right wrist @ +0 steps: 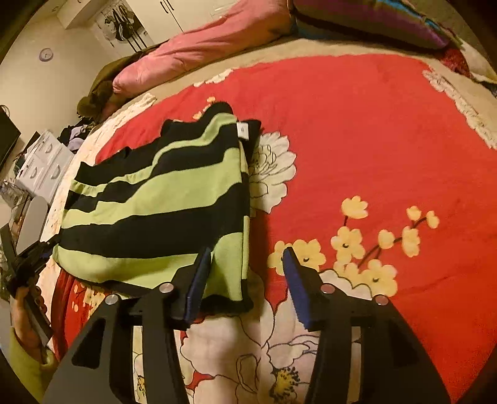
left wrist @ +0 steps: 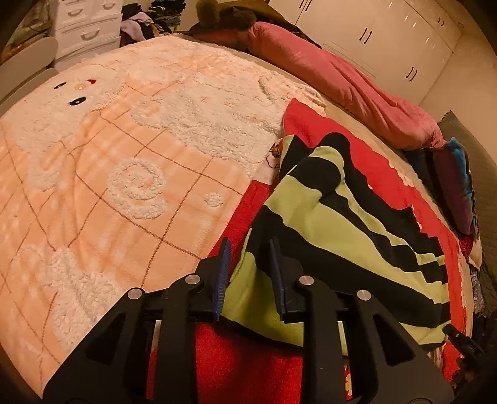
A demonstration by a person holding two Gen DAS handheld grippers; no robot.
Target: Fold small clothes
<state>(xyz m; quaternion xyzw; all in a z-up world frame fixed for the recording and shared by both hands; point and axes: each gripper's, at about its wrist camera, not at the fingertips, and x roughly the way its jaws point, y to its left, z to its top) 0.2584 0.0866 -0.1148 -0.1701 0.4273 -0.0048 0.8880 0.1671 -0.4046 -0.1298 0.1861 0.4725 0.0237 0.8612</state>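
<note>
Currently a folded green-and-black striped garment point(right wrist: 161, 211) is seen lying flat on a red floral blanket point(right wrist: 357, 130) spread over a bed; a white label point(right wrist: 243, 130) is visible at its far right corner; its near right corner rests on a white flower print of the blanket.

Right gripper point(right wrist: 247, 264): jaws are held apart, nothing clamped; the left finger point(right wrist: 198, 279) is over the garment's near edge, the right finger point(right wrist: 298, 289) is over bare blanket just right of the garment; whether the left pad touches the cloth cannot be told.

Left gripper point(left wrist: 250, 273): jaws are parted by a narrow gap; striped cloth is seen between the blue pads point(left wrist: 222, 279), but no pinch on it can be made out; it is positioned at the garment's left near edge, where the red blanket meets a peach fleece blanket point(left wrist: 108, 186) with white tufted patterns.

In the right wrist view the left gripper is glimpsed at the far left edge, held by a hand point(right wrist: 28, 310) with a green sleeve.

Further back, a pink duvet point(left wrist: 341, 80) is bunched along the far side of the bed; white cupboards point(left wrist: 388, 37) are behind it; a white drawer unit point(left wrist: 87, 28) stands far left.
</note>
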